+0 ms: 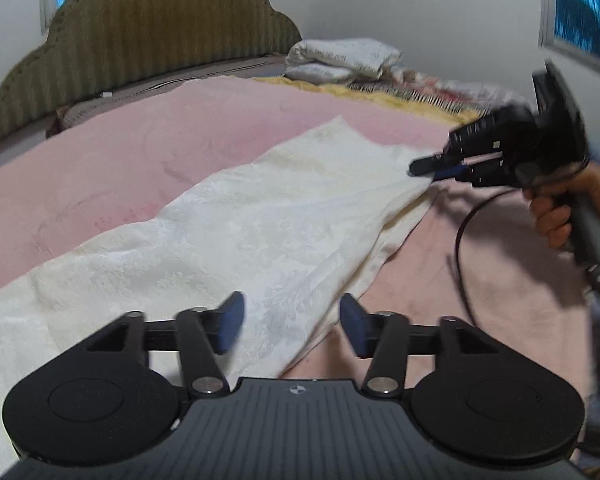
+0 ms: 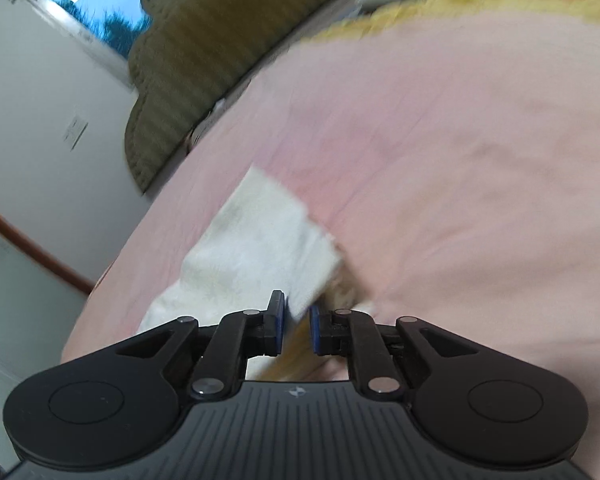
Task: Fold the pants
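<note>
Cream textured fabric pants (image 1: 236, 224) lie flat across the pink bedspread (image 1: 120, 160), frame centre. Left hand-held gripper (image 1: 292, 326) spread wide above them, pinching nothing. Right hand-held gripper (image 2: 297, 326), jaws a narrow gap apart, has the pants' edge between them; can't tell if the pads press it.

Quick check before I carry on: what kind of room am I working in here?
Most likely a bedroom: a bed with a pink cover, a padded scalloped headboard against the wall, and pillows stacked at its far end.

pink bedspread (image 1: 148, 152) | olive headboard (image 1: 148, 40) | white pillows (image 1: 340, 58) | yellow blanket (image 1: 380, 96) | window (image 2: 100, 4)
</note>
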